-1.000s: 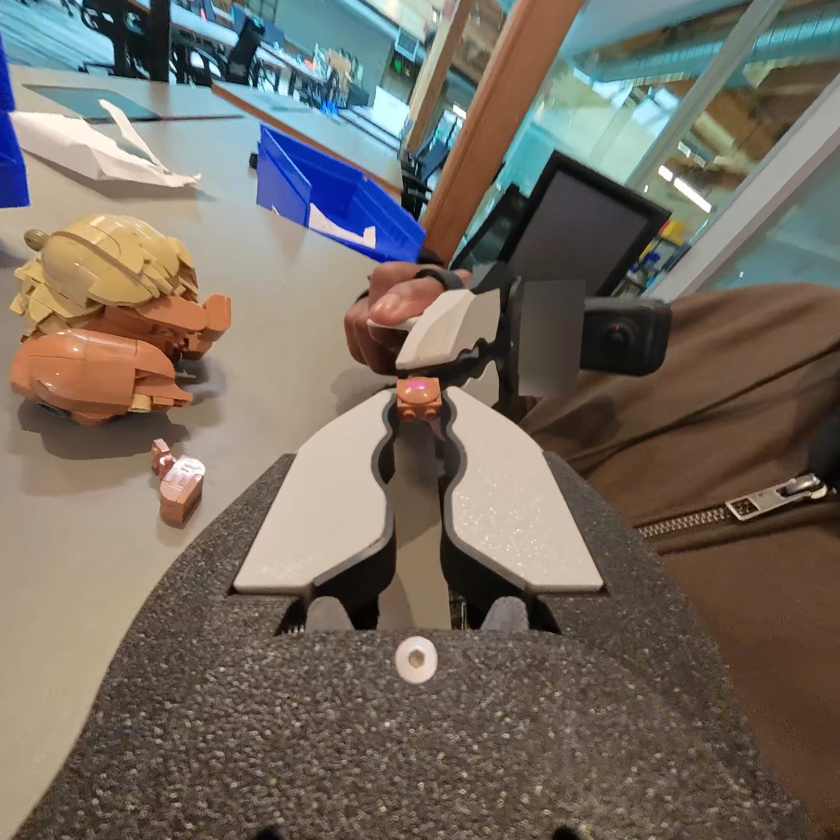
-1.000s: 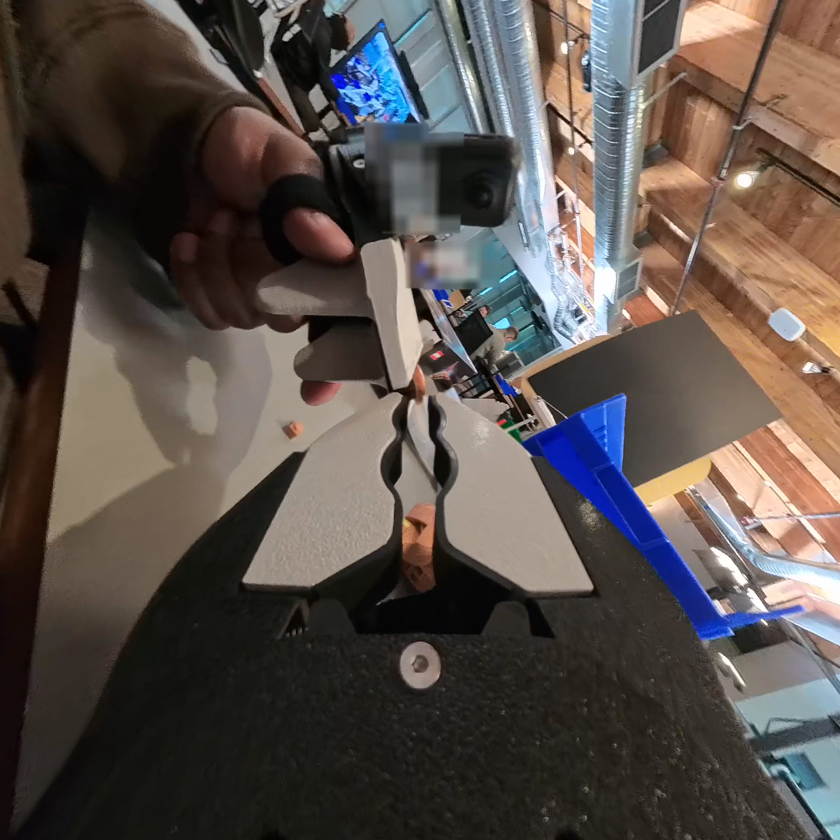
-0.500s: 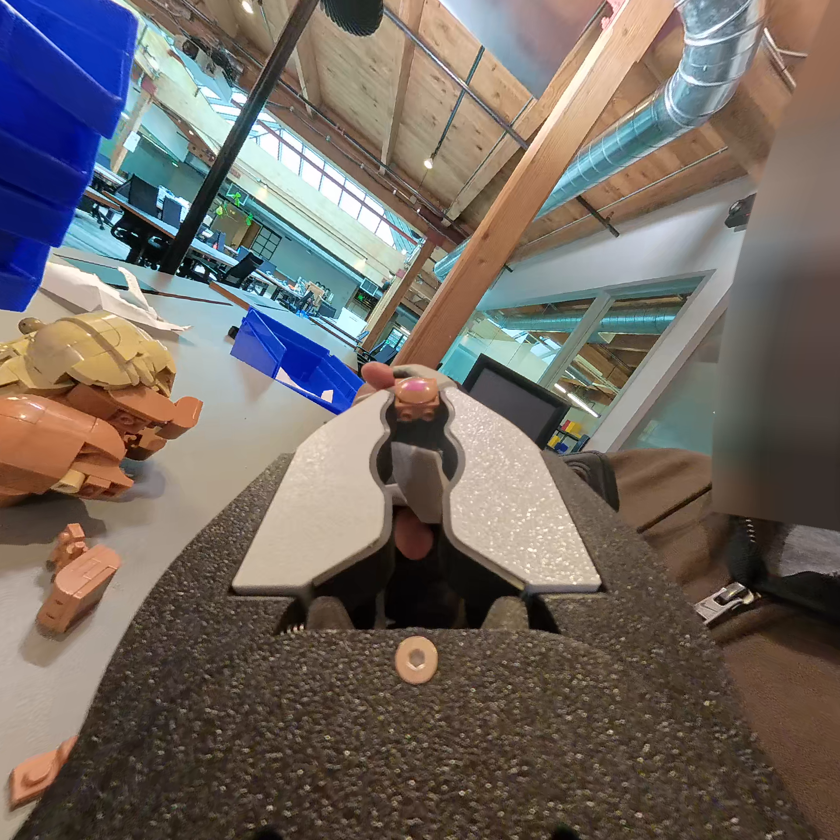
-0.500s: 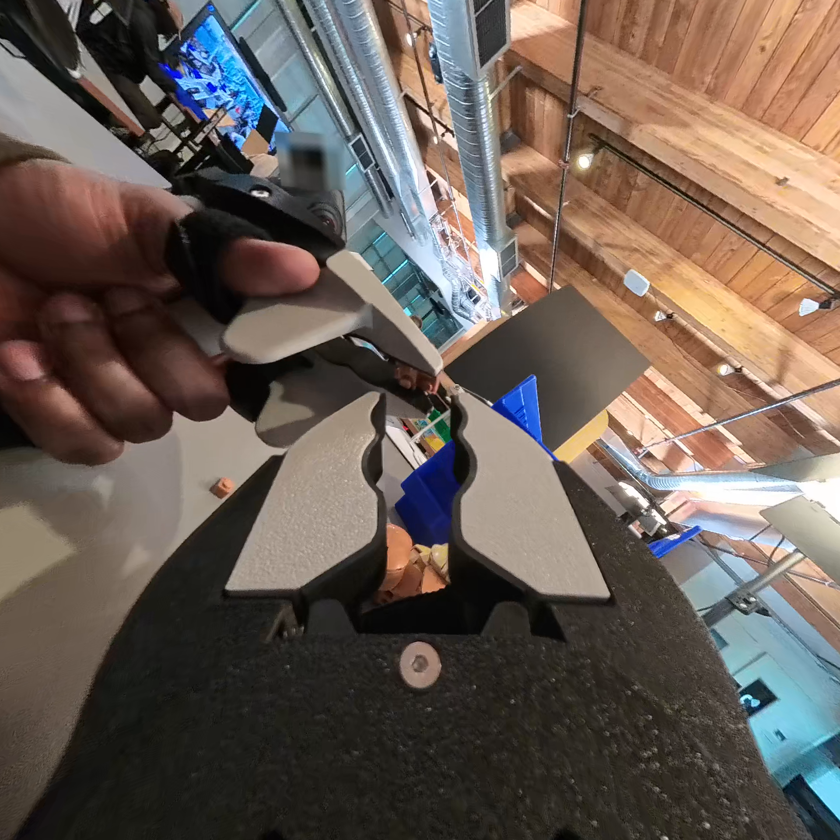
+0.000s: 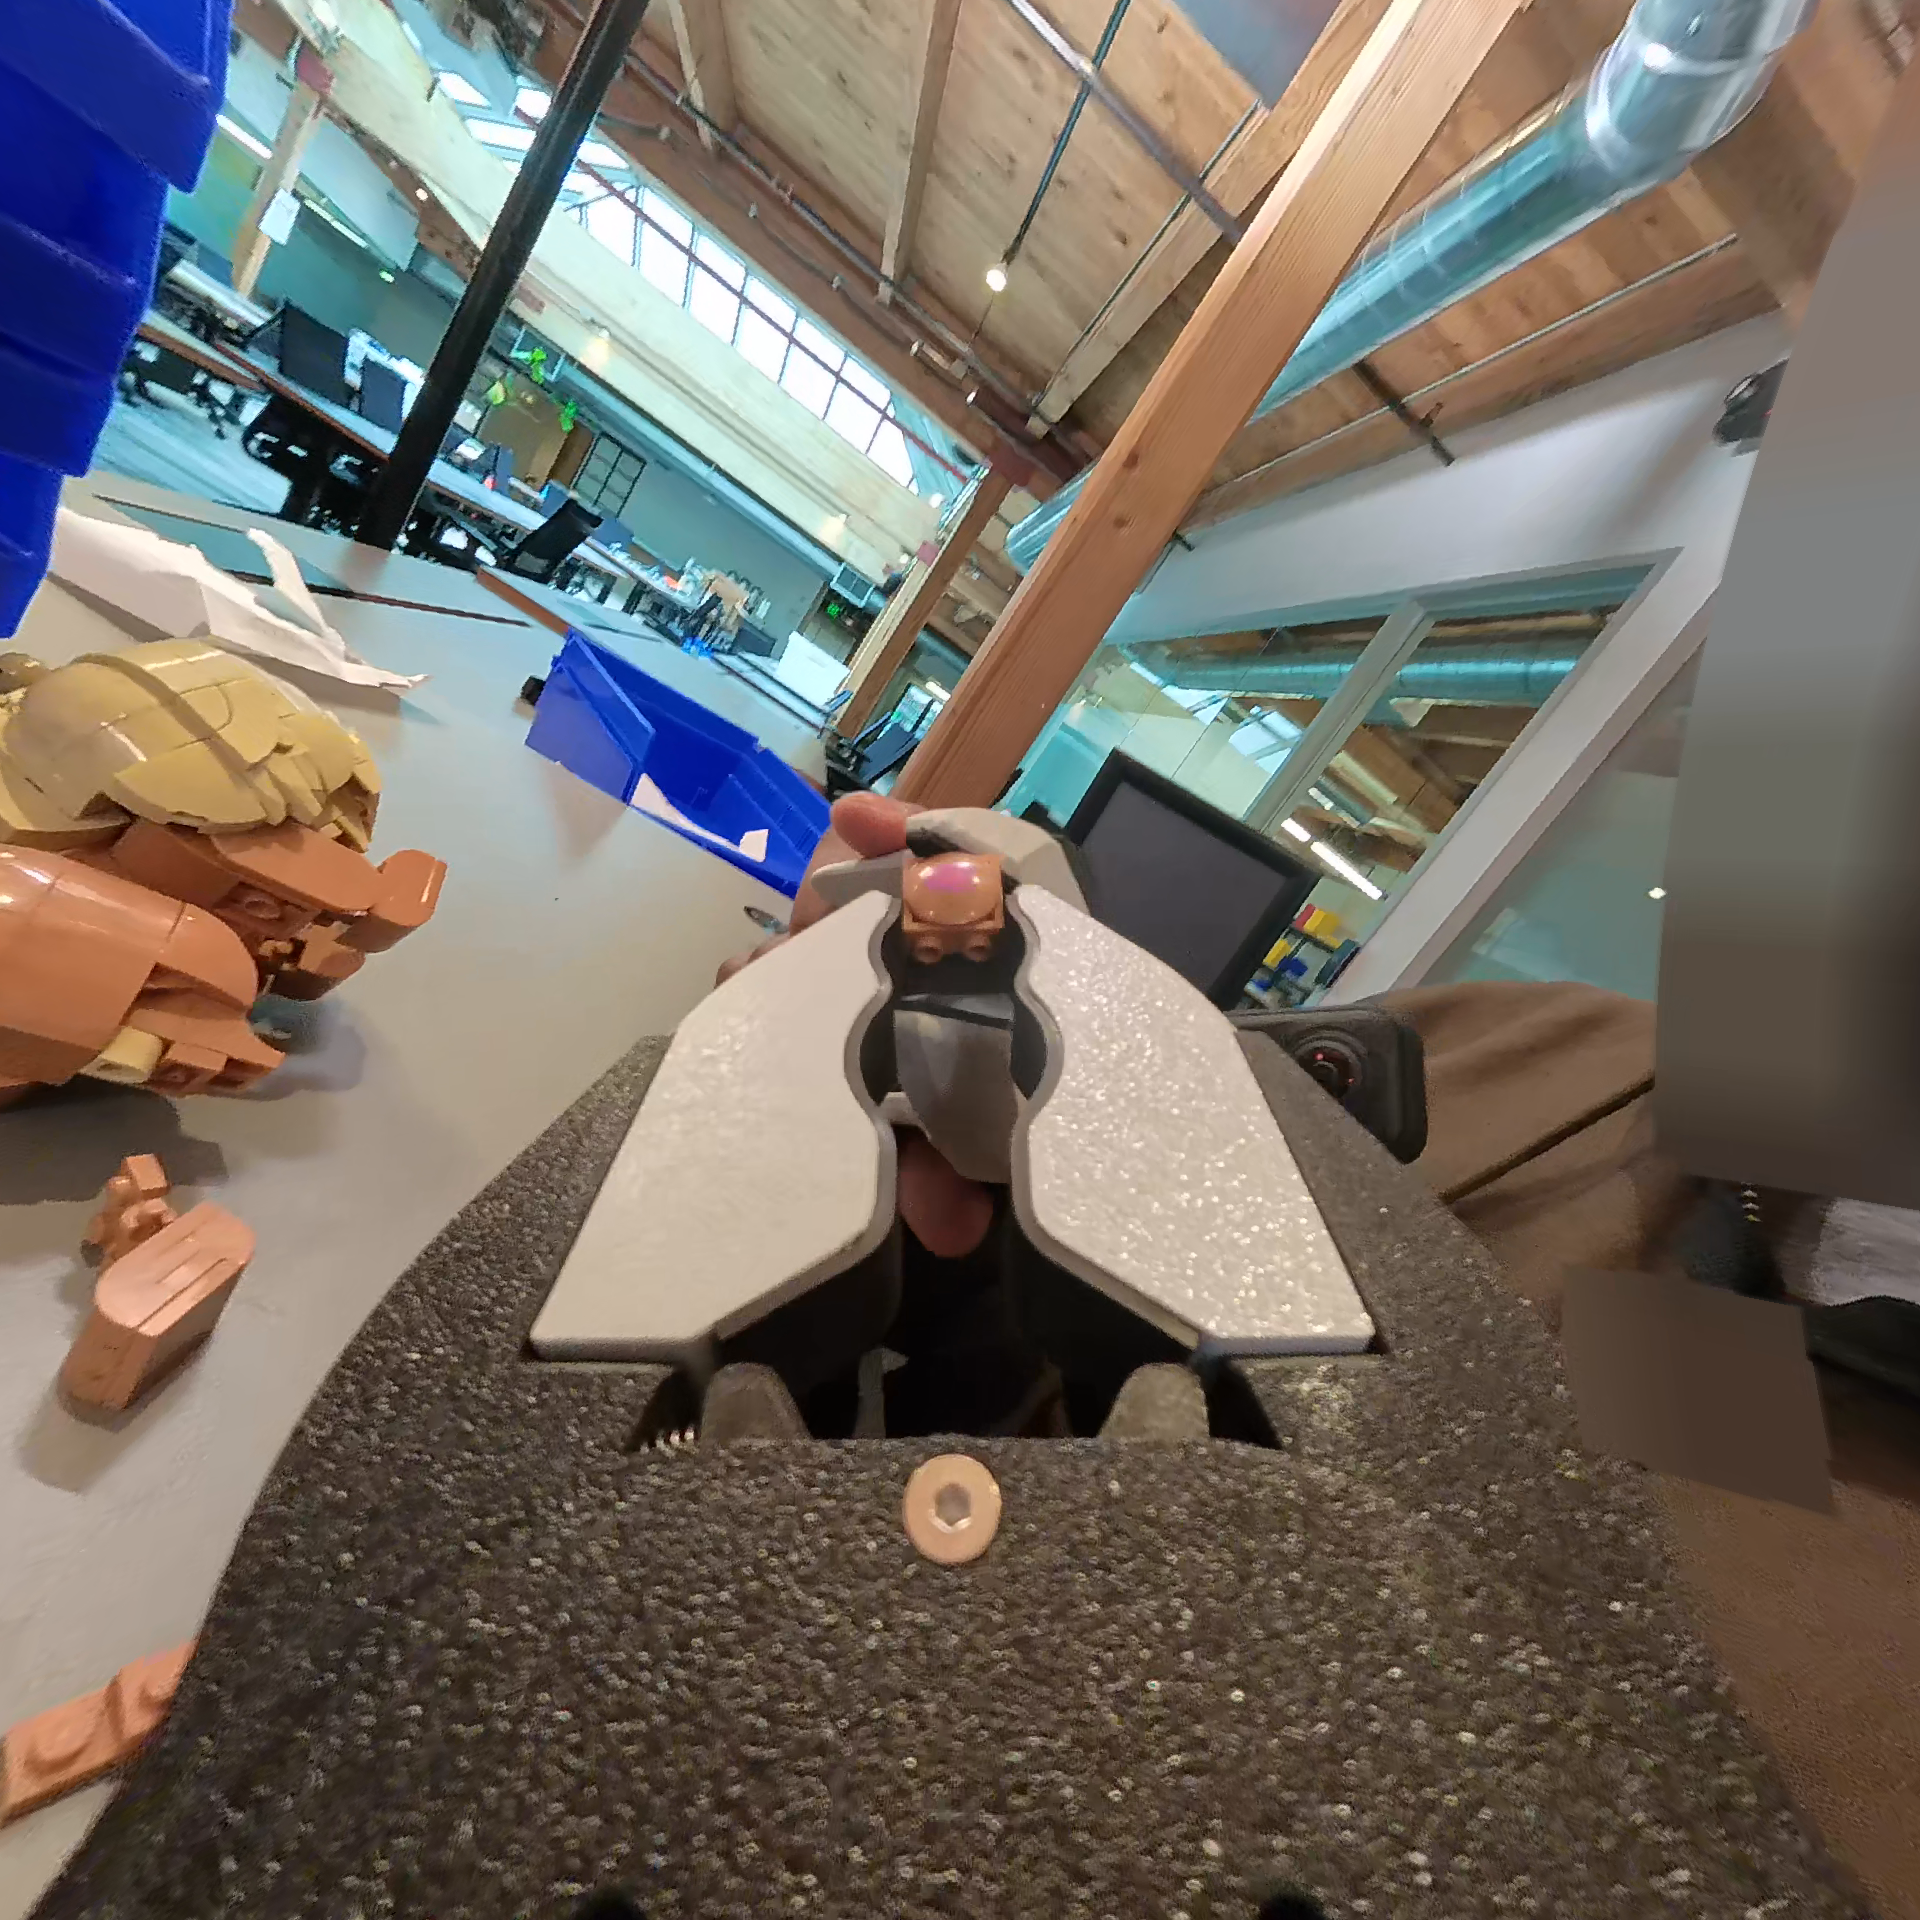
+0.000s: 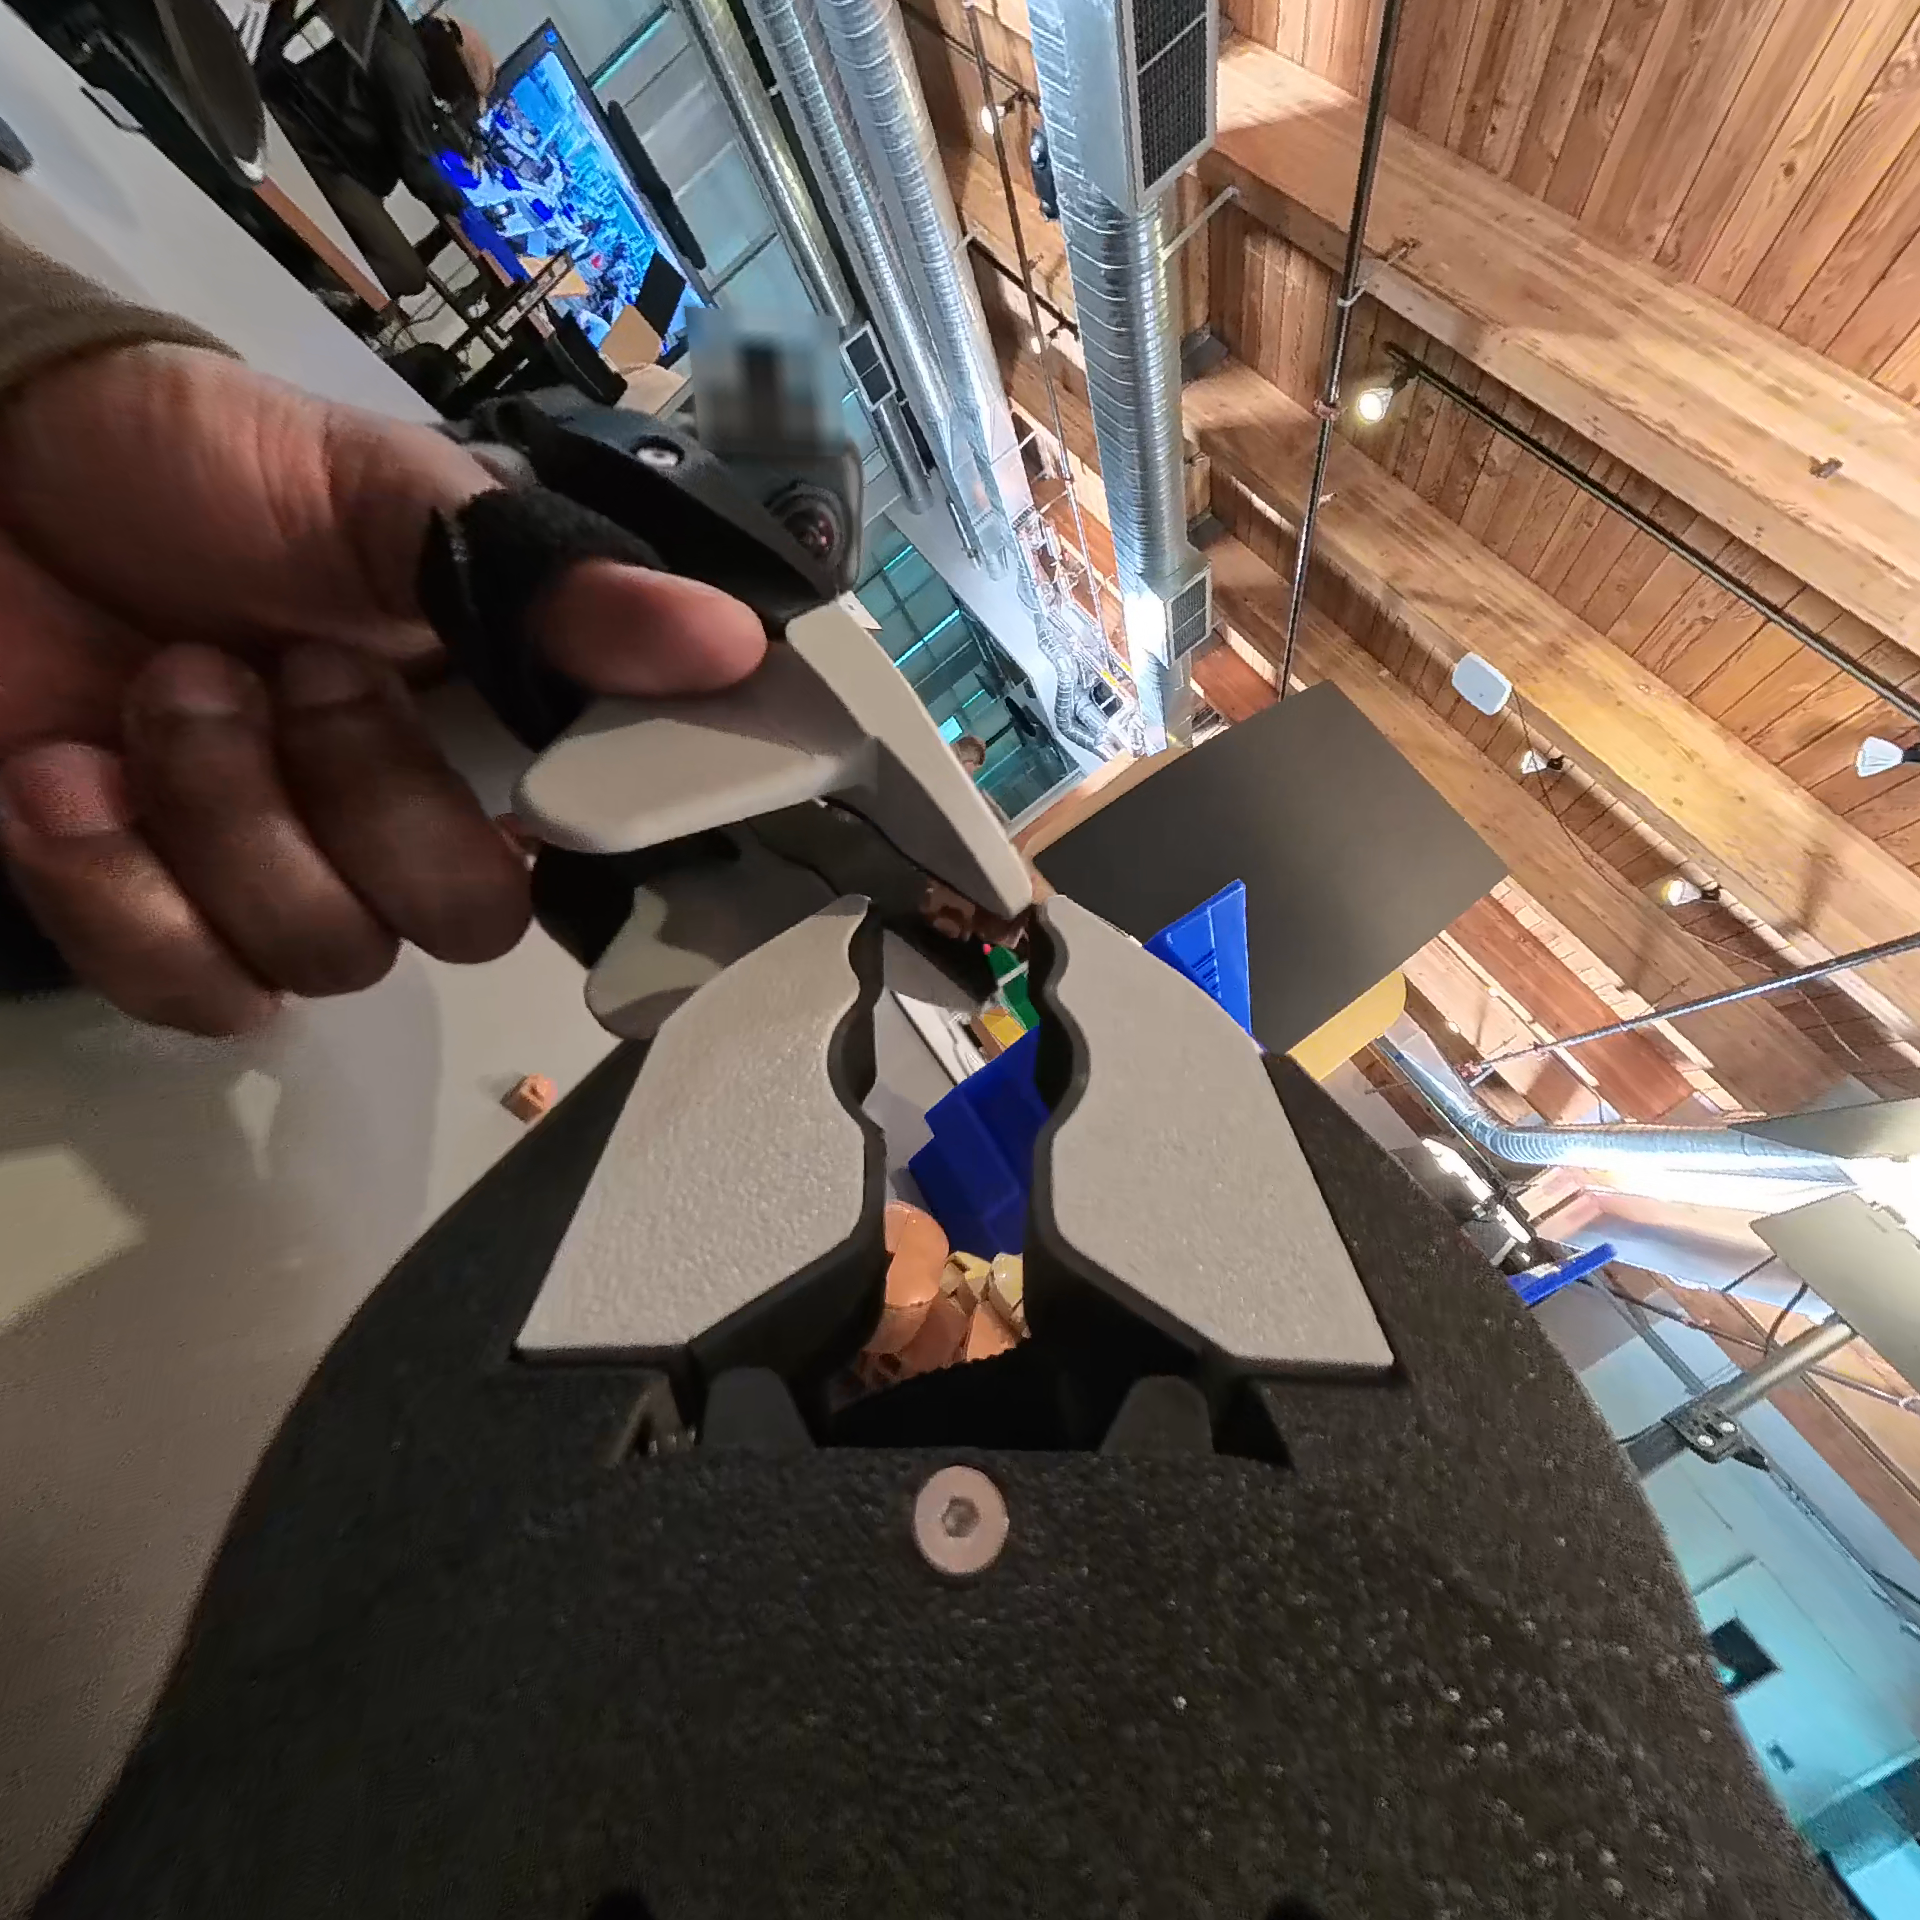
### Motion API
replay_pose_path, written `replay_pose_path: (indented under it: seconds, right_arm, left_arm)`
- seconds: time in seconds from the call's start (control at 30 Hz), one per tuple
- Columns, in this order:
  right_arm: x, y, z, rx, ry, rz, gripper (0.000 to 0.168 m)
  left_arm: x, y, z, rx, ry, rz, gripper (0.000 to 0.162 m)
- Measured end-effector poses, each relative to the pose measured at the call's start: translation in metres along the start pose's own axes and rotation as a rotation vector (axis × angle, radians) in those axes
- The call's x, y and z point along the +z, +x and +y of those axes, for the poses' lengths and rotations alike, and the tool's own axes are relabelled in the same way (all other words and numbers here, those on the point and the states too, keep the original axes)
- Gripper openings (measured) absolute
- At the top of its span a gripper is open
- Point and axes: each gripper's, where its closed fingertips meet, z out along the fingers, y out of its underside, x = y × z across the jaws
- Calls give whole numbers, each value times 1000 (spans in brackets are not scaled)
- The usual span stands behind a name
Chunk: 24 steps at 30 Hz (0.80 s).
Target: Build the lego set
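My left gripper (image 5: 951, 914) is shut on a small tan-brown lego piece (image 5: 948, 902) at its fingertips. It also shows in the right wrist view, held in a hand (image 6: 239, 707), with the piece (image 6: 961, 906) at its tip. My right gripper (image 6: 956, 914) is open, its jaws apart on either side of that tip. In the left wrist view one right finger (image 5: 961, 1091) shows through the gap and another (image 5: 966, 831) lies above the piece. The tan and brown lego model (image 5: 156, 862) lies on the grey table (image 5: 520, 987) at the left.
Loose brown pieces (image 5: 156, 1299) (image 5: 83, 1745) lie at the table's front left, and another small one (image 6: 528, 1096) shows in the right wrist view. A blue bin (image 5: 675, 758) and white paper (image 5: 208, 603) lie farther back. A person's brown jacket (image 5: 1507, 1091) is at the right. The grippers are tip to tip, or close to it.
My right gripper has opened from nearly shut. Both grippers have tilted upward, so more ceiling shows. My left gripper has kept its hold on the small piece.
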Motion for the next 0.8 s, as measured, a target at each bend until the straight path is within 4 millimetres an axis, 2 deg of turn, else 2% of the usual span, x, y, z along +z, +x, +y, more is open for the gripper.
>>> replay_pose_path:
  seconds: [0.3, 0.47, 0.67, 0.8]
  right_arm:
    - [0, -11, 3, -65, -9, -52, 26]
    - [-3, -14, 6, -42, -10, -92, 17]
    - [-5, -13, 9, 82, -7, -147, 17]
    - [-5, -13, 9, 116, -2, -167, 17]
  left_arm:
    - [-6, -9, 15, 110, -187, -145, 17]
    - [-12, -14, 20, 198, -282, -222, 19]
    - [-16, -9, 14, 229, -280, -198, 27]
    - [-21, -13, 10, 244, -306, -226, 28]
